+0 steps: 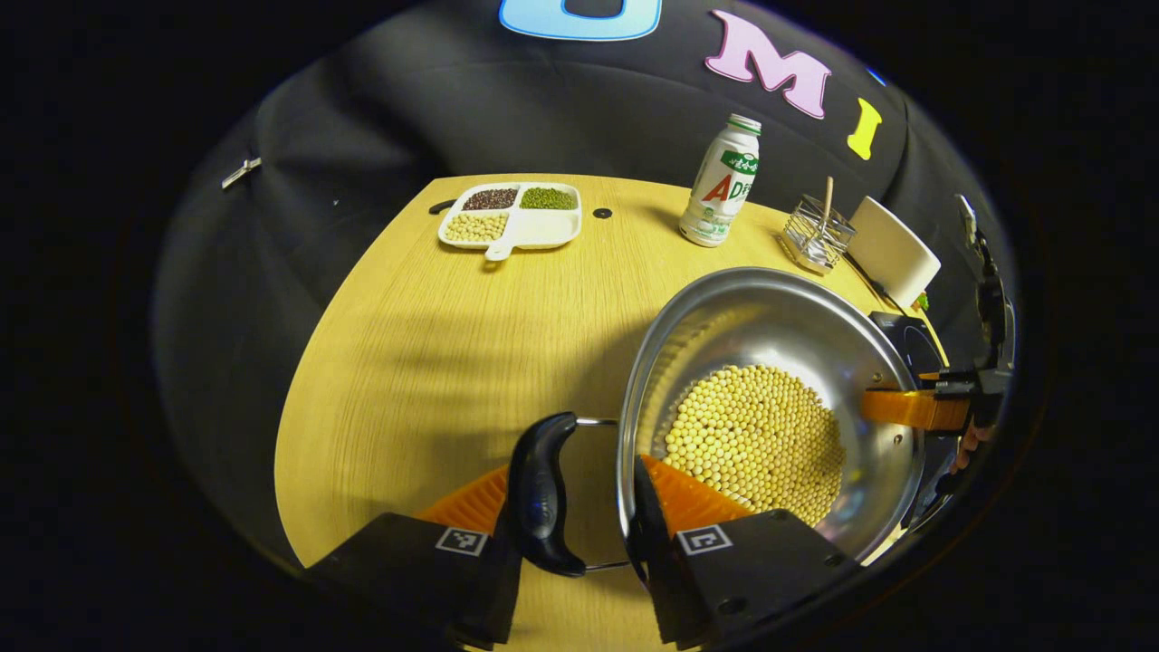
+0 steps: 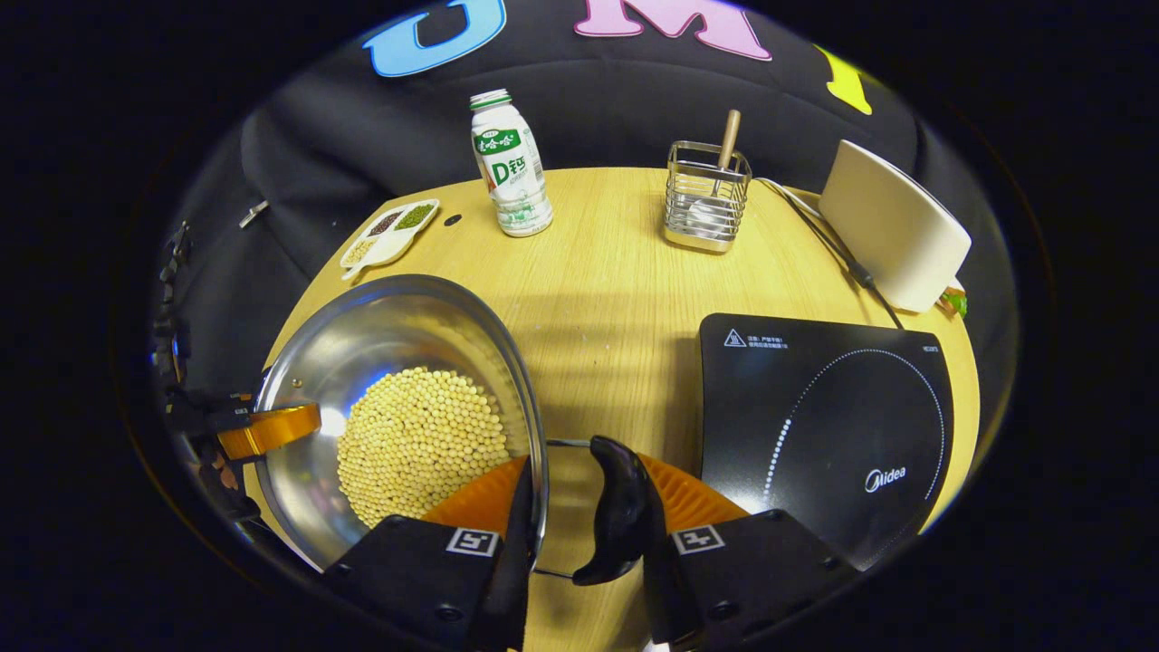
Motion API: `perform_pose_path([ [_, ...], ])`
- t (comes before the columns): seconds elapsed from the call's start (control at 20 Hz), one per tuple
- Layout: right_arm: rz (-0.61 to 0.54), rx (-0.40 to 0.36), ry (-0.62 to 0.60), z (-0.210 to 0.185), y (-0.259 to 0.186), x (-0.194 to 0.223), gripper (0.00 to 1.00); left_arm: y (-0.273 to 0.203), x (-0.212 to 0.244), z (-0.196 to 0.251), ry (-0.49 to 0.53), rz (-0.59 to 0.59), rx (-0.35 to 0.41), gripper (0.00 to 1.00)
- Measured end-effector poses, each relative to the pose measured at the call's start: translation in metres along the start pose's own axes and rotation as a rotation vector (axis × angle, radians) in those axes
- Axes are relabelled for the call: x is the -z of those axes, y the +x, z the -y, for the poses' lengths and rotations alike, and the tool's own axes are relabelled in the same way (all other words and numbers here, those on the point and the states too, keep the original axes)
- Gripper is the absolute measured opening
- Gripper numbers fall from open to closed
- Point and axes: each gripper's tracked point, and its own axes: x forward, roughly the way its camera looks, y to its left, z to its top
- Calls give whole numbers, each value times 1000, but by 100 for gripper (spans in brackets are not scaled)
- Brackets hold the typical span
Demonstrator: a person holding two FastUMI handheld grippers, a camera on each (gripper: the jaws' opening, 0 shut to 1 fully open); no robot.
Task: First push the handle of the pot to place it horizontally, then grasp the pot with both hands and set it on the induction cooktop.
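Two claws engaged | my left gripper (image 1: pixel 579 525) straddles pot (image 1: pixel 770 407) rim and black handle (image 1: pixel 541 493), right gripper (image 2: pixel 579 534) mirrors it, both partly open, grip unconfirmed | induction cooktop (image 2: pixel 824 426) just right of right claw | two-sided hold keeps beans (image 2: pixel 421 444) level.

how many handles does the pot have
2. One black handle sits on the pot's side nearest the left gripper, between its fingers. The other handle is on the opposite side, between the right gripper's fingers, facing the induction cooktop.
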Motion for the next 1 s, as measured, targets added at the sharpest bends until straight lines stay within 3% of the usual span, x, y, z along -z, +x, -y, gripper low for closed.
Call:
perform_pose_path([
  [0.05,6,-2,7,0,-6,3,50,-5,-1,2,-20,11,6,60],
  [0.1,1,-10,18,-1,-12,6,54,-11,1,5,-28,15,8,60],
  [0.5,31,-25,40,18,-72,-2,54,-65,-11,40,23,48,11,59],
  [0.85,54,-20,60,58,-102,-4,54,-81,-21,90,55,67,29,59],
  [0.9,56,-17,65,66,-105,-5,49,-82,-22,99,59,68,34,59],
  [1.0,61,-9,71,83,-111,-5,54,-81,-22,116,64,69,45,59],
])
